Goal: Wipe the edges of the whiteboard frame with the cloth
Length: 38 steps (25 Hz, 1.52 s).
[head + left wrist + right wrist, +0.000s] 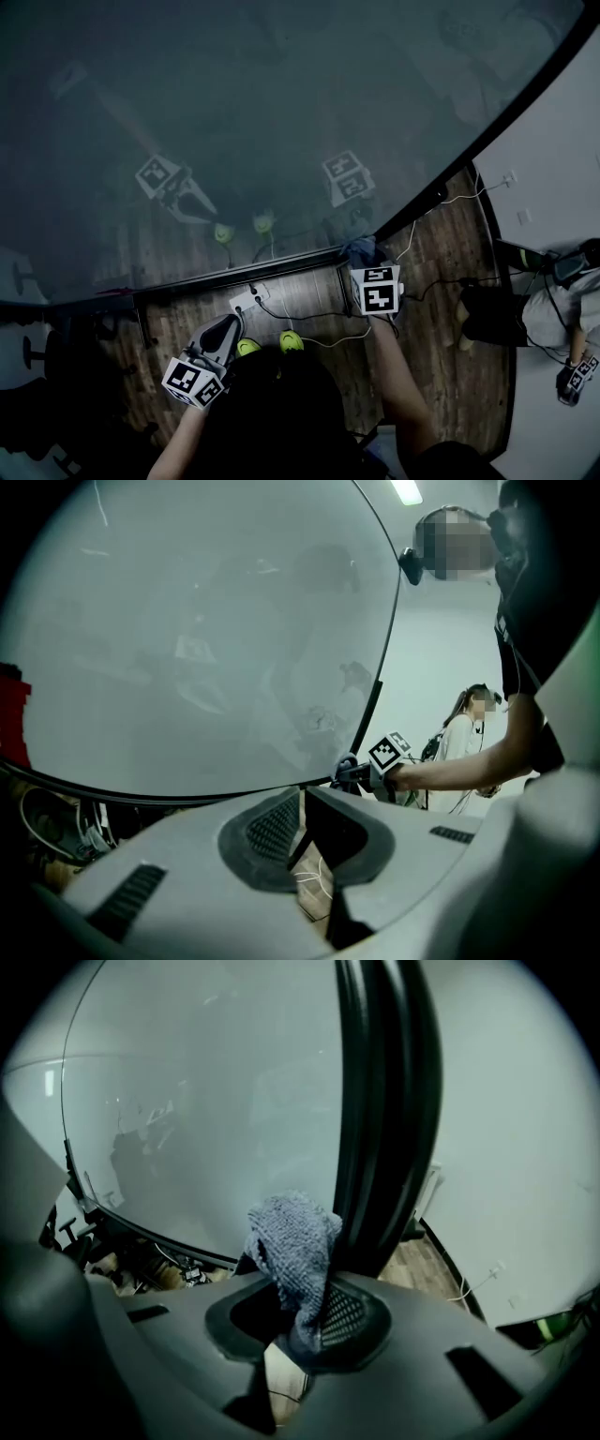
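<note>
The whiteboard (234, 112) is large and glossy, with a black frame (234, 274) along its bottom edge and up its right side (487, 131). A grey-blue cloth (359, 249) sits at the board's lower right corner. My right gripper (367, 264) is shut on that cloth. In the right gripper view the cloth (291, 1241) bunches up out of the jaws (300, 1321) and touches the black frame bar (384, 1101). My left gripper (232, 323) hangs lower and to the left, off the board. Its jaws (302, 803) are shut on nothing and point at the bottom frame (370, 714).
A white power strip (248, 300) and thin cables lie on the wooden floor under the board. My green shoes (291, 340) stand just behind it. Another person (553, 309) sits by the white wall at the right. The board's dark stand (33, 352) is at the left.
</note>
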### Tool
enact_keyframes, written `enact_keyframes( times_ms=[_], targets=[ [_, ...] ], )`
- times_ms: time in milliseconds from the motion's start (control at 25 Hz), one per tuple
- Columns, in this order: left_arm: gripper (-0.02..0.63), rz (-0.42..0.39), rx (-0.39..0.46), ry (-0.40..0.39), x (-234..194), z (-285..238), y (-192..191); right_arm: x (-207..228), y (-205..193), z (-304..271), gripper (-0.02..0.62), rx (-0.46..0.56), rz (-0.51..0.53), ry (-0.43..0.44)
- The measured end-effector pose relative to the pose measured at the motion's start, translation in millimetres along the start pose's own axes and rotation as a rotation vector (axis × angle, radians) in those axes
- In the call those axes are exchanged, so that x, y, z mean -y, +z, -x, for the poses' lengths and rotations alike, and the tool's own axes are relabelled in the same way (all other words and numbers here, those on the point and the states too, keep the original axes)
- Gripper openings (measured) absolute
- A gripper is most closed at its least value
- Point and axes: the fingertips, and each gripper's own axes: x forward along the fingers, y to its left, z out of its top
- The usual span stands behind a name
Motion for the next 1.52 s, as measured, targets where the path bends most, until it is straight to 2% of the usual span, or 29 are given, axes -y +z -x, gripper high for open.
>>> enact_keyframes(
  times_ms=[200,440,760,1120,1320,1520],
  targets=[
    [0.028,0.015,0.013,0.043,-18,9,-7,-4,-3,-10,0.072,-0.027,0.032,-0.027],
    [0.028,0.020,0.010,0.119,-9,26,-1,1,1,2,0.072,-0.026,0.030,-0.044],
    [0.028,0.041,0.024,0.230,-19,59,-1,-8,3,4,0.072,-0.034,0.063,-0.041],
    [0.028,0.051,0.060,0.330,-33,92,-1,-29,5,3,0.073,-0.034,0.080,0.002],
    [0.028,0.051,0.079,0.375,-30,109,2,-28,9,7,0.073,-0.025,0.063,0.009],
    [0.028,0.066,0.080,0.388,-34,122,-12,-40,8,0,0.074,-0.030,0.062,0.006]
  ],
)
